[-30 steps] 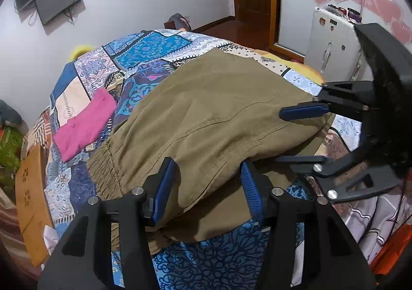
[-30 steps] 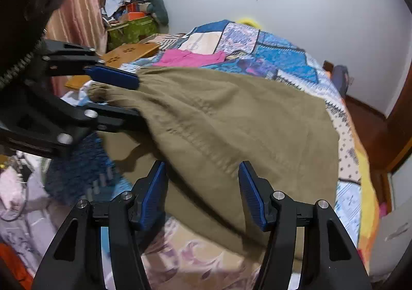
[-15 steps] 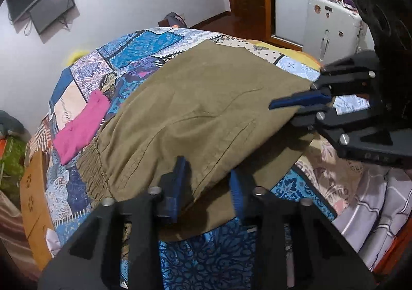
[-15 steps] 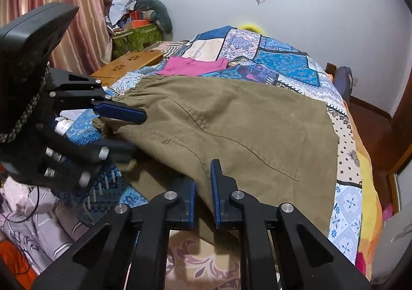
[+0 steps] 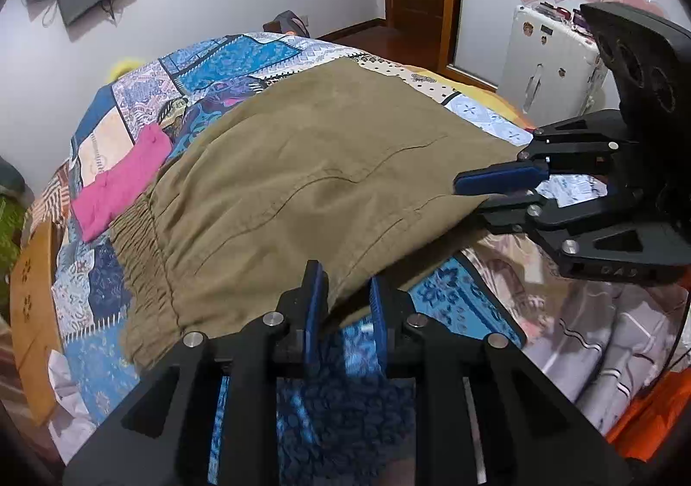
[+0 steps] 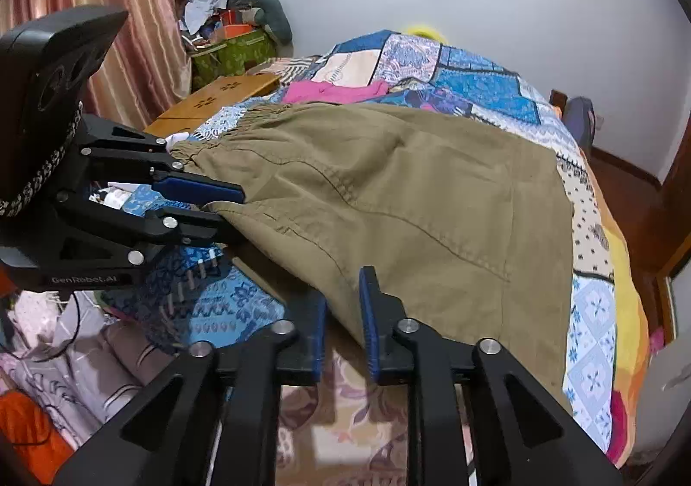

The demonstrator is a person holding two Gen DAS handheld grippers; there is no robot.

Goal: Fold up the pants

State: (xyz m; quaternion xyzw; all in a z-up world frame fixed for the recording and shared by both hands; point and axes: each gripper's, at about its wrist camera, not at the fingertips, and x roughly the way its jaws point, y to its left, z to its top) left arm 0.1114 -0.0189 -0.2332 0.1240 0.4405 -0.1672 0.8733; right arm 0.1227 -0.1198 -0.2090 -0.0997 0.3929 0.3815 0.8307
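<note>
Both views were evenly and softly lit by indoor light, with no hard glare. Fisheye distortion bent the white walls and the patchwork bedspread into curves, and black vignetting filled the corners. In the left wrist view the olive pants threw a soft shadow toward 5 o'clock, and the bedding at 6 o'clock was smeared. In the right wrist view, the fabric at 7 o'clock looked slightly soft.

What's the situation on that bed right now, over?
Left gripper and right gripper both shut on near edge of khaki pants. Pants spread over patchwork bedspread, near edge lifted. Pink cloth beside waistband, not in the way.
</note>
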